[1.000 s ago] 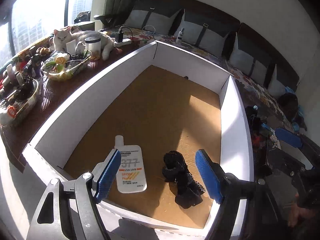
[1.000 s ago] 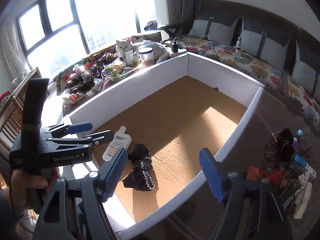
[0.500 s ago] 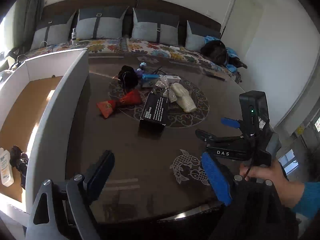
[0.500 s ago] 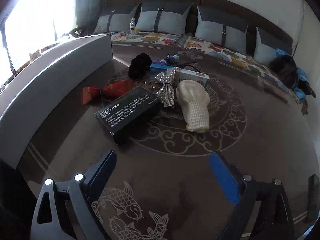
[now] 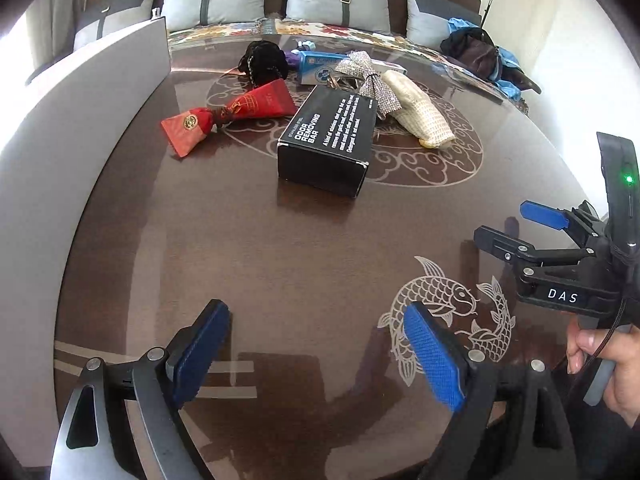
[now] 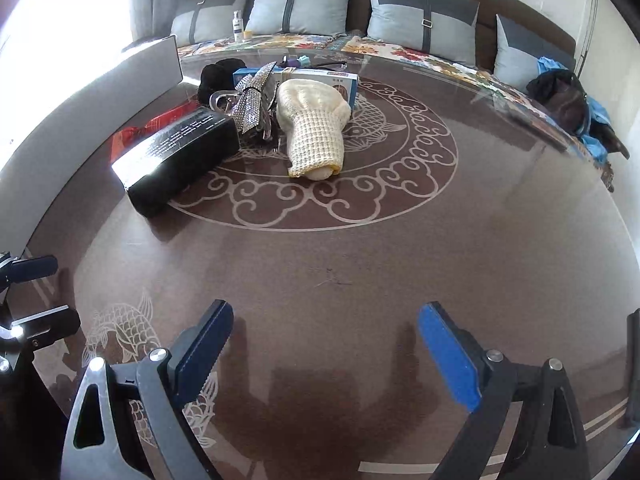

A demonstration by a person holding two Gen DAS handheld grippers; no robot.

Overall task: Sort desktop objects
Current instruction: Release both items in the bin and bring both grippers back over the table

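Note:
A pile lies on the dark round table [image 5: 304, 240]: a black box marked "odor removing bar" [image 5: 328, 140] [image 6: 180, 152], a red pouch [image 5: 228, 114] [image 6: 136, 128], a cream knitted mitt [image 5: 420, 114] [image 6: 316, 128], a glittery silver bow [image 5: 368, 80] [image 6: 252, 100], a blue-white carton [image 5: 320, 66] [image 6: 320, 78] and a black fuzzy item [image 5: 262, 62] [image 6: 212, 76]. My left gripper [image 5: 314, 320] hovers open over bare table, well short of the pile. My right gripper [image 6: 326, 312] is open too, with nothing between its pads, and shows at the right of the left wrist view [image 5: 502, 224].
The white-walled sorting box [image 5: 80, 120] [image 6: 100, 92] stands along the table's left side. A sofa with grey cushions [image 6: 304, 4] and a dark bag [image 6: 564, 96] lies behind the table. A hand [image 5: 604, 364] holds the right gripper's handle. The left gripper [image 6: 48, 294] shows at the right wrist view's left edge.
Both grippers swung away from the white box, where a white bottle and a black item lie, to the table. Their jaws widened. Since half a second ago they came closer to the pile.

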